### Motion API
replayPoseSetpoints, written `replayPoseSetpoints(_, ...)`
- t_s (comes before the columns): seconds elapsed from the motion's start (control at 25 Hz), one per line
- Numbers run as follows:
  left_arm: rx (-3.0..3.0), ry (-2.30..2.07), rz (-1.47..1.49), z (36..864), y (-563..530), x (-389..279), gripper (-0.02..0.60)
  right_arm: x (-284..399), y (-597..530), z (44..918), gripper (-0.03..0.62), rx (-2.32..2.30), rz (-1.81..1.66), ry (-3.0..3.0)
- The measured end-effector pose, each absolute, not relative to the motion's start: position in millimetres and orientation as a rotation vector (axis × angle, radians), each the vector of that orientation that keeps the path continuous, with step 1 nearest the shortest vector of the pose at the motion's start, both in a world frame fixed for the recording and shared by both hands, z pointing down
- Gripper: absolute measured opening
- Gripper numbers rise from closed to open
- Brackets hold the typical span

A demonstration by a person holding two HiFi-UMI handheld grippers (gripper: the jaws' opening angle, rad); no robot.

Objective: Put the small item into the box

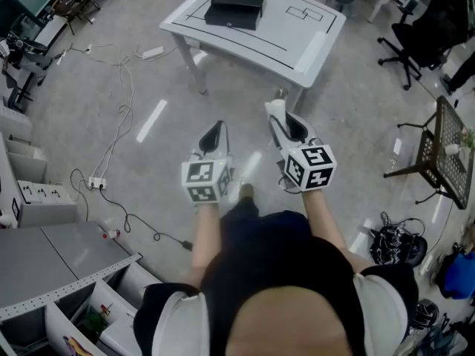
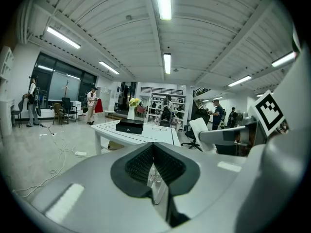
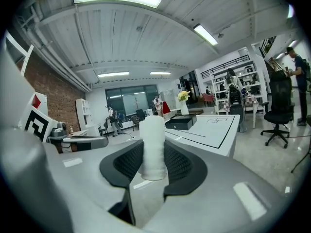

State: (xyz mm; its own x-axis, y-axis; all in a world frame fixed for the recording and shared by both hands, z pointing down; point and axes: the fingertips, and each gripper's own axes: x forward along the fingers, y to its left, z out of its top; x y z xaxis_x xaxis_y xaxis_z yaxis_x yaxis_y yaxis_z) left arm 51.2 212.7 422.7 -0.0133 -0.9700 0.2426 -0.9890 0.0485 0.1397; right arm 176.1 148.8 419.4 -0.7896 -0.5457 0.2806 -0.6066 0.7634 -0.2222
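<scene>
A black box [image 1: 236, 7] lies at the far side of a white table [image 1: 297, 43] ahead of me. I stand back from the table, with both grippers held over the floor. My right gripper [image 1: 286, 123] is shut on a small white cylindrical item [image 3: 153, 144], which stands upright between the pads and shows as a white tip [image 1: 276, 110] in the head view. My left gripper [image 1: 215, 133] is to its left, its jaws together with nothing held. The box [image 2: 129, 125] appears far off in the left gripper view, and again as the box [image 3: 181, 123] in the right gripper view.
Cables [image 1: 111, 124] and a power strip [image 1: 96, 182] trail over the floor at left, next to grey cabinets [image 1: 44, 199]. A black office chair [image 1: 408, 43] and a black mesh side table [image 1: 445, 150] stand at right. Bags [image 1: 397, 243] lie on the floor.
</scene>
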Motion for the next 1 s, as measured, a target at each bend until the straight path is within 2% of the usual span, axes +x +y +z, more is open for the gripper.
replayPoseSetpoints(1.0, 2.022, -2.014, 0.107, 435, 154, -17, 0.009, 115, 93, 432, 0.133, 0.976, 0.475, -2.725)
